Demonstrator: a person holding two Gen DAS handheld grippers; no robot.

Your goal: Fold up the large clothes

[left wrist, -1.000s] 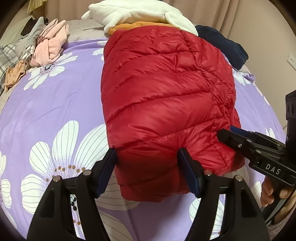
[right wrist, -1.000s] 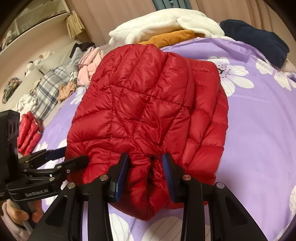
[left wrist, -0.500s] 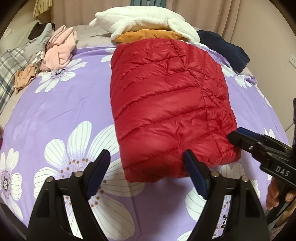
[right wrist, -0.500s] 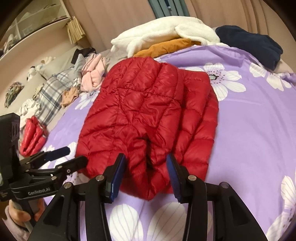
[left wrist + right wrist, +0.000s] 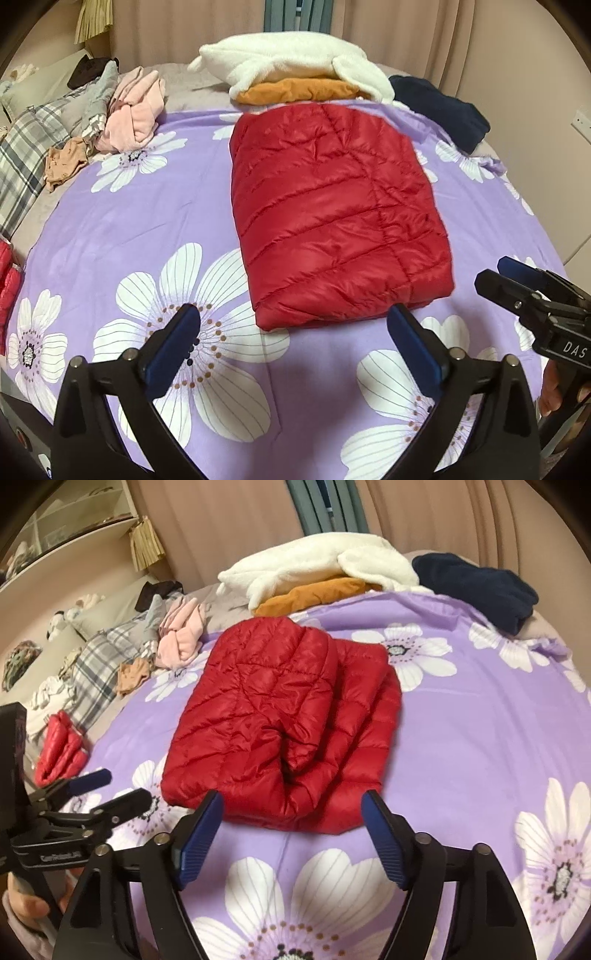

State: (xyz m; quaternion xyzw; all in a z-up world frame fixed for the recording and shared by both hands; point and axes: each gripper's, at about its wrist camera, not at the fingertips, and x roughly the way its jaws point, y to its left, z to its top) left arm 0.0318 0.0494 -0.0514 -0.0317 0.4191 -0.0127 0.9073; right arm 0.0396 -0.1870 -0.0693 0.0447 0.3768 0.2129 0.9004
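Left tongs [image 5: 291, 328] wide open, empty, just short of folded red puffer jacket [image 5: 332, 214] on bed [image 5: 122, 229]. Right tongs [image 5: 291, 812] wide open, empty, near jacket edge.

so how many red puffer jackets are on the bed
2. One red puffer jacket lies folded in the middle of the purple floral bedspread. A second red puffer sits bundled at the bed's left edge, only partly visible. More could be hidden in the clothes piles.
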